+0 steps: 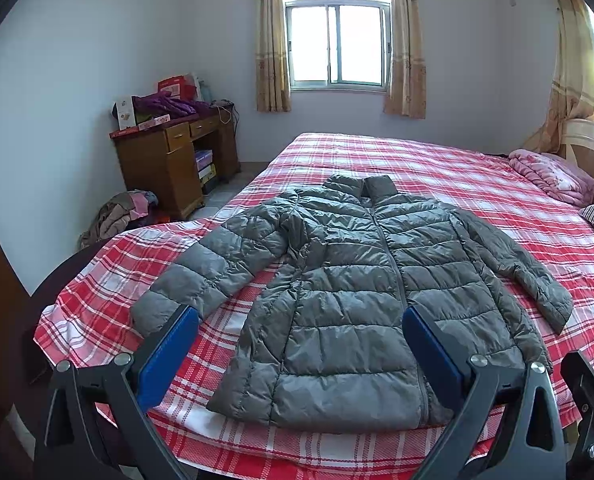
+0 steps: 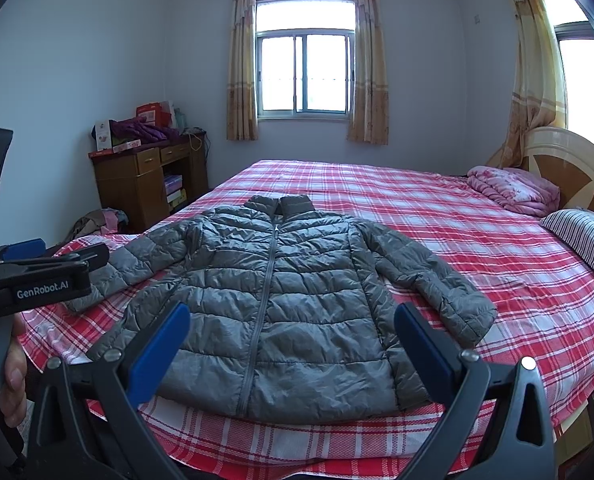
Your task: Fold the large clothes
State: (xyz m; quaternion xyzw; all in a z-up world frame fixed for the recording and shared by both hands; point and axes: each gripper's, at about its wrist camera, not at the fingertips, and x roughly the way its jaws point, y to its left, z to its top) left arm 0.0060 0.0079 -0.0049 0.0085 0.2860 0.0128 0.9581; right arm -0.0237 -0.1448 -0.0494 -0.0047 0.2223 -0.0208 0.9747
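A grey quilted puffer jacket (image 1: 349, 292) lies flat, zipped, front up on a red plaid bed (image 1: 457, 176), sleeves spread to both sides, collar toward the window. In the right wrist view the jacket (image 2: 273, 292) fills the middle. My left gripper (image 1: 301, 324) hovers open above the jacket's hem end, blue pads wide apart, holding nothing. My right gripper (image 2: 293, 320) is likewise open over the hem, empty. The left gripper's body (image 2: 37, 276) shows at the left of the right wrist view, held by a hand (image 2: 15, 376).
A folded pink quilt (image 2: 513, 192) and a striped pillow (image 2: 585, 236) lie by the headboard (image 2: 573, 168) at right. A wooden desk (image 1: 173, 160) piled with boxes and clothes stands by the left wall, with a heap of clothes (image 1: 121, 216) on the floor.
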